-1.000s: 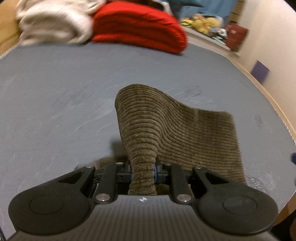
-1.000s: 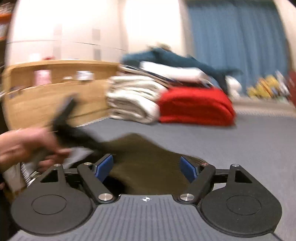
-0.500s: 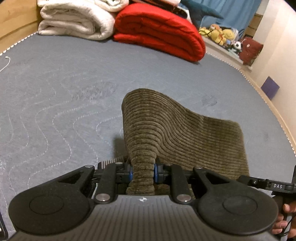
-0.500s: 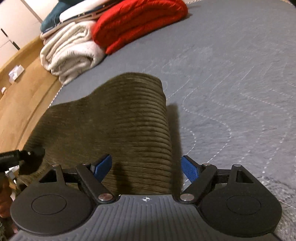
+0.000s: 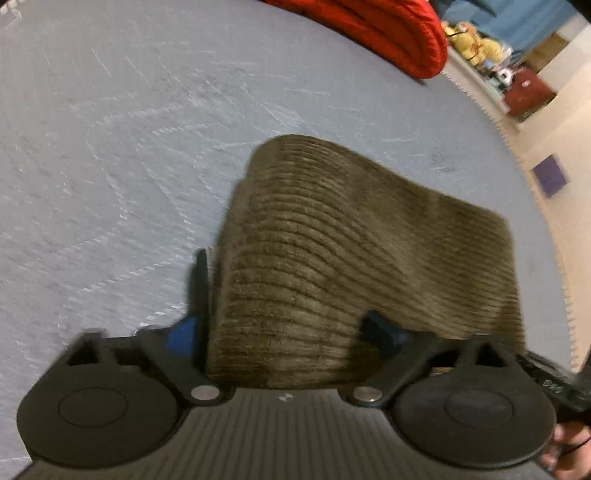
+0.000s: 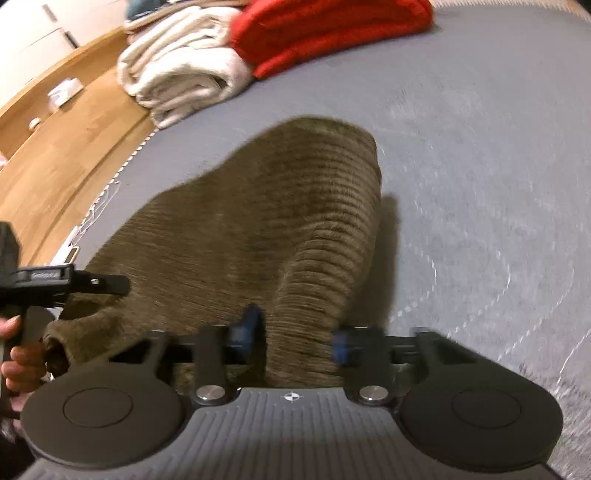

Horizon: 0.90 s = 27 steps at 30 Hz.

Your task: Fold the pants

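The olive-brown corduroy pants point(image 5: 351, 251) lie folded on the grey bed, with their near edge raised towards both cameras. My left gripper point(image 5: 284, 332) is open, its jaws wide on either side of the near fabric edge. My right gripper point(image 6: 295, 339) has its jaws closing in on a bunched ridge of the pants point(image 6: 306, 295), blue pads touching the fabric on both sides. The left gripper also shows at the left edge of the right wrist view point(image 6: 55, 284), held by a hand.
A grey quilted mattress point(image 6: 480, 147) carries the pants. A red folded blanket point(image 6: 325, 29) and a white folded blanket point(image 6: 181, 74) lie at the far end. A wooden bed frame point(image 6: 66, 147) runs along the left. Toys and a red bag point(image 5: 528, 92) sit beyond the bed.
My left gripper has opened and let go of the pants. My right gripper has narrowed from wide open onto a ridge of fabric. Both cameras are blurred by motion.
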Tool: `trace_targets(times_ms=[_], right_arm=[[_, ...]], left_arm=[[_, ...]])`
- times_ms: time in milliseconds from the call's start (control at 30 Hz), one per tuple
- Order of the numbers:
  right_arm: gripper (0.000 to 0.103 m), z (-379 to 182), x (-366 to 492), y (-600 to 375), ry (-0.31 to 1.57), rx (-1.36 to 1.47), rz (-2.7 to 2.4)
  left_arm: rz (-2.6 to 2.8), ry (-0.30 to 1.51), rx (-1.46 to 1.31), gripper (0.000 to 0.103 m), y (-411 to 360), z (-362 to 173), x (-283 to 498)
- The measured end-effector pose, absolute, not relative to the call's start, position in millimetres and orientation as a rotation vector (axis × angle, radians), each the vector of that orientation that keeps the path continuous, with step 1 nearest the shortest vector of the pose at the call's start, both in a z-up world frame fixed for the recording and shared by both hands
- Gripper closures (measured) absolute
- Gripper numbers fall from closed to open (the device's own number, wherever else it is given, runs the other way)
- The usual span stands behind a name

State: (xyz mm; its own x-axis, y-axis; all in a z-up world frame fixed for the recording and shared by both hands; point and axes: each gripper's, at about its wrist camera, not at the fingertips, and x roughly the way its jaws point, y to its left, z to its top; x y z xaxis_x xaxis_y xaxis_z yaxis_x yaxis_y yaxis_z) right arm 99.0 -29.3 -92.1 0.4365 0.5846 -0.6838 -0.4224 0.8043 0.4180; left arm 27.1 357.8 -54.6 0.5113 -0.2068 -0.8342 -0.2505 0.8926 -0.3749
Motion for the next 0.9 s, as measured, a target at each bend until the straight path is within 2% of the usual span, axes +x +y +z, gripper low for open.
trace_targets(times_ms=[33,100,133,200,267,600,800,833,867,900], right_arm=[[0.082,-87,100,-31,0.913,0.198,0.639],[0.084,-75,97,-37,0.885,0.210,0.668],[0.085,-69,98,-41,0.872,0.216,0.683],[0.085,-52,99,-50,0.847,0.233,0.706],[0.085,-32,101,-63,0.824,0.246,0.699],[0.085,41,141,-190,0.802,0.157,0.470],[0.085,16,151,-269,0.739,0.174,0.323],[0.084,4,153,-280,0.739,0.182,0.313],[0.078,-10,158,-288,0.758,0.180,0.297],[0.070,-26,164,-293,0.805,0.157,0.254]], left_arm=[[0.023,1.041,-0.460,0.017,355,-52,27],[0.021,1.020,-0.425,0.031,346,-45,22],[0.027,1.010,-0.425,0.034,345,-42,21],[0.003,0.977,-0.445,0.053,337,-36,17],[-0.045,0.953,-0.496,0.058,325,-31,20],[-0.274,0.932,-0.373,0.062,165,-21,84],[-0.352,0.869,-0.281,0.062,94,-19,108],[-0.349,0.873,-0.269,0.061,88,-23,110],[-0.345,0.889,-0.245,0.056,83,-29,113],[-0.329,0.914,-0.195,0.045,77,-36,116]])
